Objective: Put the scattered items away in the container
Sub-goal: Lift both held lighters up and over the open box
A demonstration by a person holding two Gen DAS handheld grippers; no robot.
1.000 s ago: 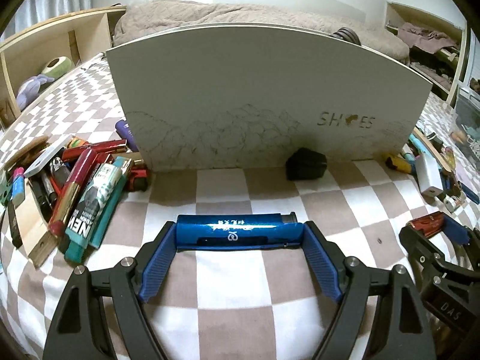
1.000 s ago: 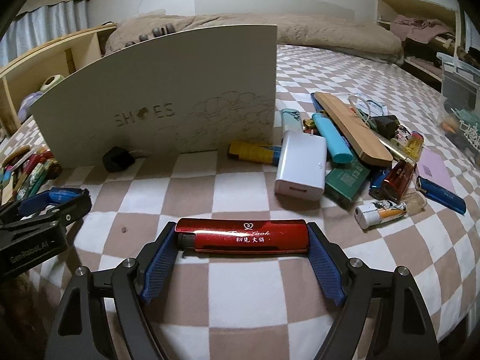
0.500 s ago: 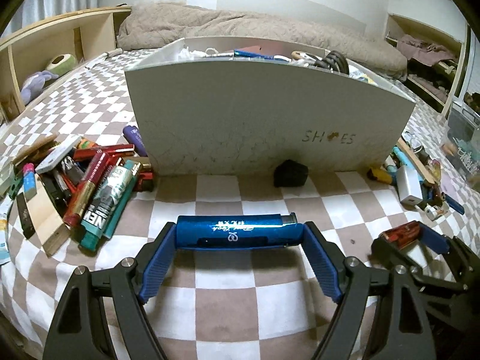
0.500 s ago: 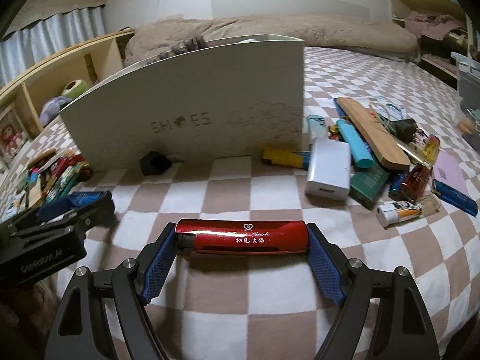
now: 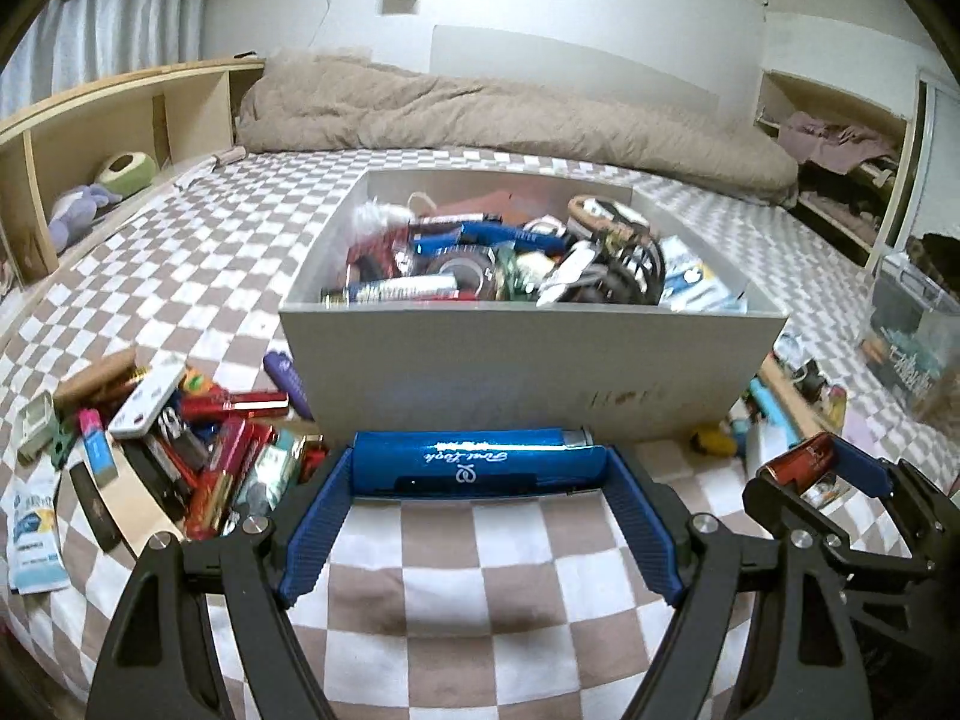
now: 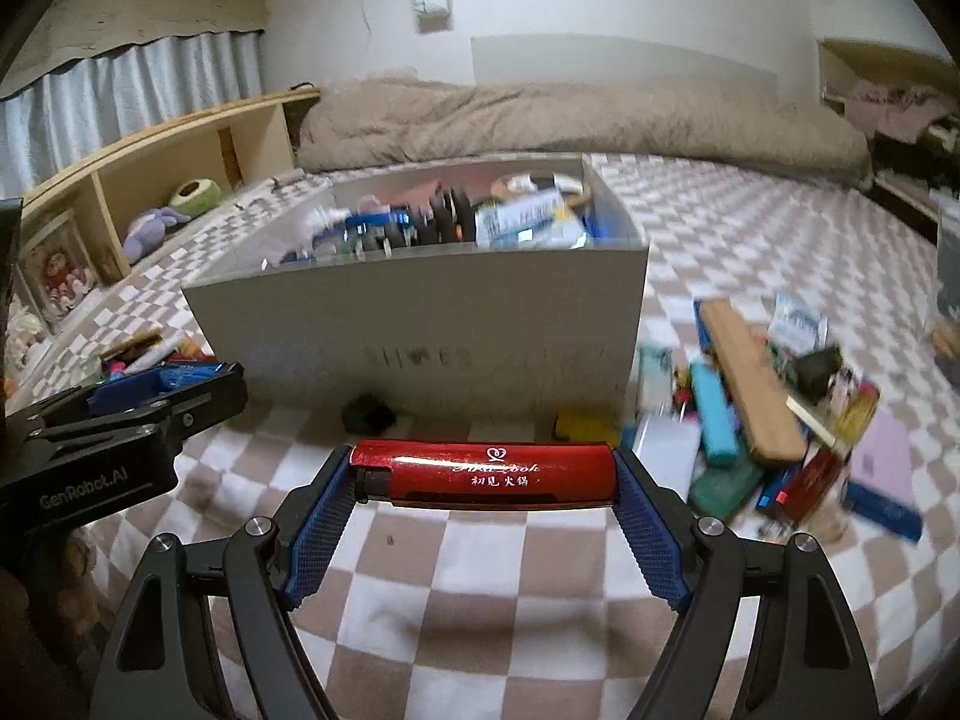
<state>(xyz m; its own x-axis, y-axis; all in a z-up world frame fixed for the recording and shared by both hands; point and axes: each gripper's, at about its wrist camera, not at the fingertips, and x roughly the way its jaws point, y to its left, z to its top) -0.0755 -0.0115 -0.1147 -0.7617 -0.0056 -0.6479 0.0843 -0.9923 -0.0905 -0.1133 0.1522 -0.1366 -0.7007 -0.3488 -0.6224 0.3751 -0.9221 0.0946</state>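
As both tongs [image 5: 477, 468] rose, the box's [image 5: 528, 354] contents appeared.

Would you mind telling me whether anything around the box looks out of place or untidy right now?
Yes. Small items lie in loose heaps on the checked bedspread on both sides of the white box: one pile at its left, another at its right. The box is already heaped near its rim.
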